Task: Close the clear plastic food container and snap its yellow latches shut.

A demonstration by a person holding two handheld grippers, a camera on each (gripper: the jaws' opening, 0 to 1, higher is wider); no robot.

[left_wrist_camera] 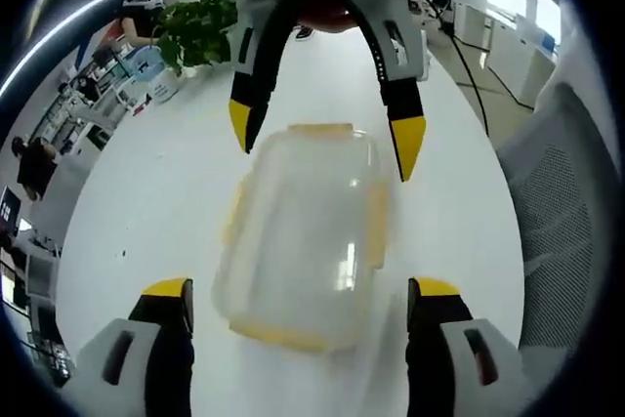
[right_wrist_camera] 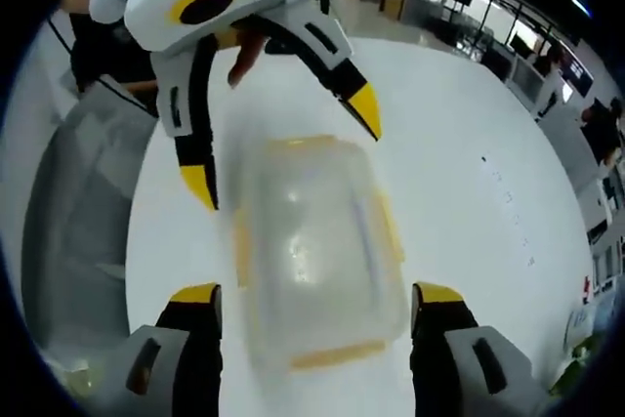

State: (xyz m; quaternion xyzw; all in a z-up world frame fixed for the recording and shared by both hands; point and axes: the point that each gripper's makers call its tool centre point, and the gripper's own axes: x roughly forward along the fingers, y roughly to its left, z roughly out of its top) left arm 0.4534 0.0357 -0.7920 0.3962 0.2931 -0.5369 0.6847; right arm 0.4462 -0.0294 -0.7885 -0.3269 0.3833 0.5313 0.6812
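Observation:
A clear plastic food container (left_wrist_camera: 303, 241) lies on the white table (left_wrist_camera: 146, 202) with its lid on top. Yellow latches (left_wrist_camera: 377, 222) run along all its edges; whether they are snapped down I cannot tell. My left gripper (left_wrist_camera: 301, 292) stands open, its jaws on either side of the container's near end. My right gripper (left_wrist_camera: 322, 136) faces it from the far end, also open, with its yellow tips just above the lid. In the right gripper view the container (right_wrist_camera: 312, 241) sits blurred between my right gripper (right_wrist_camera: 317, 297) and the left gripper (right_wrist_camera: 283, 145).
A potted green plant (left_wrist_camera: 200, 26) stands at the table's far left. A grey mesh chair (left_wrist_camera: 562, 212) is beside the table edge, also seen as the chair (right_wrist_camera: 78, 202). A hand (right_wrist_camera: 249, 56) holds the left gripper. Office desks and people are in the background.

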